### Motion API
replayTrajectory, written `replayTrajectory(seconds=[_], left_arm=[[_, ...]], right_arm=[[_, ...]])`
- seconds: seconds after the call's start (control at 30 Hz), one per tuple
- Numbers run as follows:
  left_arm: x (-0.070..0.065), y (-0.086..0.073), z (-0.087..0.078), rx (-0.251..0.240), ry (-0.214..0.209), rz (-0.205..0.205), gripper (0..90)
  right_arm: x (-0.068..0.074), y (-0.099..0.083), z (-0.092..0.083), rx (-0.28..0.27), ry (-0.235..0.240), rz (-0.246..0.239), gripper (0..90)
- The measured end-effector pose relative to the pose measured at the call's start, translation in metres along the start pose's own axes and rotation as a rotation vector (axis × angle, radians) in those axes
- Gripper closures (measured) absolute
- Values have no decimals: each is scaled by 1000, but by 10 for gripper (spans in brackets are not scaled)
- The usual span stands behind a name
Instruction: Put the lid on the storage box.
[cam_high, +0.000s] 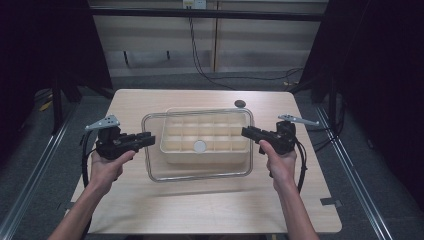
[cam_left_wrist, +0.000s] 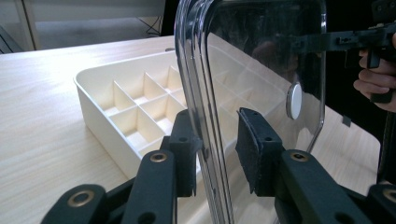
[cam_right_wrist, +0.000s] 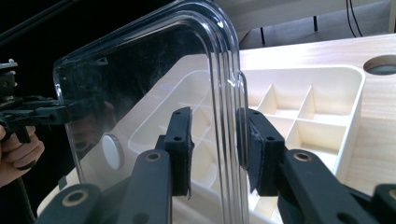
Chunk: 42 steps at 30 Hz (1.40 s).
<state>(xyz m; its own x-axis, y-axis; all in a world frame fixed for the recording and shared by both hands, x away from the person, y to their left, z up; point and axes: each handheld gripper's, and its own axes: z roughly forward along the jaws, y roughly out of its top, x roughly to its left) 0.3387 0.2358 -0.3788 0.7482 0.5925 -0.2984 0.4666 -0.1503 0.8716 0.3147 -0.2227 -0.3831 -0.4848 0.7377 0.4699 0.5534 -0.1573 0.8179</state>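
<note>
Clear lid (cam_high: 199, 170): a transparent plastic lid with rounded corners and a ribbed rim, held level above the divided tray and reaching past the tray's near wall towards the person. Neither lid end rests on the tray in the gripper views.
Lid knob (cam_high: 199, 146): a small white round disc set in the lid, seen over the tray's near row of cells.
Left gripper (cam_high: 148, 138): at the tray's left end, jaws clamped on the lid's left edge. In the left gripper view (cam_left_wrist: 215, 151) the rim runs upright between the two black pads; one pad presses the rim, and the other seems to meet the clear pane, though that is hard to see.
Right gripper (cam_high: 246, 131): at the tray's right end, jaws clamped on the lid's right edge. In the right gripper view (cam_right_wrist: 215, 147) the ribbed rim stands between the pads, both close against it.
Left hand (cam_high: 106, 167): wrapped round the left gripper's handle, left of the tray.
Right hand (cam_high: 280, 162): wrapped round the right gripper's handle, right of the tray.
Divided tray (cam_high: 172, 155): a cream plastic tray split into rows of square cells, all empty where they can be seen, sitting on the table under the lid.
Table (cam_high: 200, 210): light wood top bearing the tray.
Cable hole (cam_high: 240, 103): a dark round hole in the table, just beyond the tray's far right corner.
</note>
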Motion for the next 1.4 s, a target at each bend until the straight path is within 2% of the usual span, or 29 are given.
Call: replayTrajectory(seconds=[0.27, 0.47, 0.6, 0.7, 0.9, 1.07, 1.17, 1.3, 1.4], left_arm=[[5, 21, 5, -10, 22, 18, 680], [10, 34, 11, -3, 39, 29, 677], [12, 41, 13, -14, 37, 25, 677], [13, 47, 17, -22, 53, 26, 680], [21, 56, 29, -24, 55, 24, 674], [24, 59, 38, -12, 65, 21, 671], [28, 57, 44, -3, 64, 9, 671], [34, 56, 53, 8, 73, -20, 669], [35, 56, 56, 7, 71, -27, 666]], right_arm=[[-2, 17, 4, -21, -4, -2, 654], [-10, 18, 10, -22, -5, 22, 654], [-12, 24, 13, -29, -5, 14, 653], [-11, 30, 13, -50, -22, -11, 647], [-17, 37, 16, -60, -41, 3, 647], [-25, 39, 19, -58, -50, 18, 644], [-33, 40, 25, -43, -59, 35, 641], [-38, 42, 28, -34, -64, 34, 642], [-40, 43, 29, -29, -69, 36, 643]])
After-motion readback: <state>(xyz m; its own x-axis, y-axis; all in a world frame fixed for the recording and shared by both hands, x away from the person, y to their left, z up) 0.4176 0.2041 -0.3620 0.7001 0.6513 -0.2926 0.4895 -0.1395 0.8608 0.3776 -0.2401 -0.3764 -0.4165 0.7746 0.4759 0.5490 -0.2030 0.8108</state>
